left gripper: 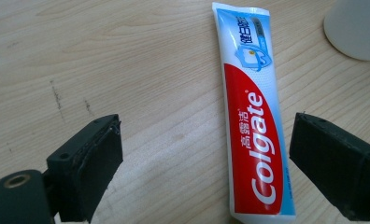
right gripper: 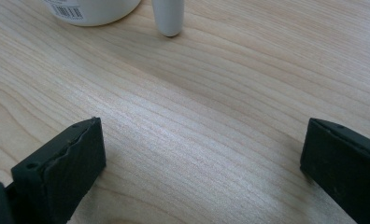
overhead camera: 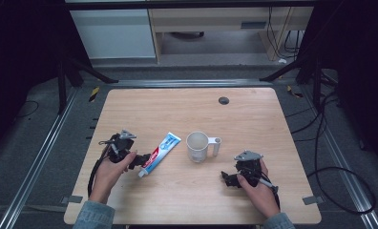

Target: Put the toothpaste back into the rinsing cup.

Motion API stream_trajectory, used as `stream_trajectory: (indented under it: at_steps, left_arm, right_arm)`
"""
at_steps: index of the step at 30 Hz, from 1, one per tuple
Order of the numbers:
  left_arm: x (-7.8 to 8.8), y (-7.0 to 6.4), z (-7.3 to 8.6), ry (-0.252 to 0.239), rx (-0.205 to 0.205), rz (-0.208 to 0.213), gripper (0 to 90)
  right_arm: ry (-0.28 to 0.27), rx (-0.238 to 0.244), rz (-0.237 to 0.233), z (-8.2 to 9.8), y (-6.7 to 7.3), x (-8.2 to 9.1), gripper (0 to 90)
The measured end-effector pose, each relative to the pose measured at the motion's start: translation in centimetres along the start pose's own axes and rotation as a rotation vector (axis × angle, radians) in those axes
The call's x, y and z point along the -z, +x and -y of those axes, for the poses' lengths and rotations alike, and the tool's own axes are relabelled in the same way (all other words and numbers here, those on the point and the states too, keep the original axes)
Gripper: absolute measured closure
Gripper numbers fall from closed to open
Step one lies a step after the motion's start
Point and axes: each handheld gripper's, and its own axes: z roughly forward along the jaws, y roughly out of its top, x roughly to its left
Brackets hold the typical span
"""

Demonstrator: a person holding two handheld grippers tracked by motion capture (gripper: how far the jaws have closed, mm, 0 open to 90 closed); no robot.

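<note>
A red, white and blue Colgate toothpaste tube [overhead camera: 159,153] lies flat on the wooden table [overhead camera: 177,105], cap end toward the person. My left gripper [overhead camera: 140,160] is at the tube's cap end. In the left gripper view the tube [left gripper: 255,121] lies between the open jaws of that gripper [left gripper: 209,123], close to the right one, and neither pad presses on it. A white mug [overhead camera: 197,146] stands upright to the tube's right, its handle pointing right. My right gripper [overhead camera: 228,179] sits open in front of the mug, with bare wood between its jaws [right gripper: 202,123].
A dark round grommet hole [overhead camera: 224,100] sits near the table's far edge. The mug's base [right gripper: 94,9] with a barcode label and its handle [right gripper: 168,16] show at the top of the right gripper view. Dark stands and cables surround the table.
</note>
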Motion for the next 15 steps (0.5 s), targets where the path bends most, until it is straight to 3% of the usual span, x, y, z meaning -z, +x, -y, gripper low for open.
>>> stream_trajectory:
  at_steps: [5,15]
  left_arm:
    - [0.0,-0.5,-0.8,0.019,0.001,-0.002,9.0]
    - [-0.1,-2.1,-3.2,0.087,-0.092,-0.048,10.6]
  right_arm:
    - [0.0,0.0,0.0,0.0,0.0,0.0,0.4]
    - [0.001,0.009,-0.006,0.0,-0.1,0.0,0.4]
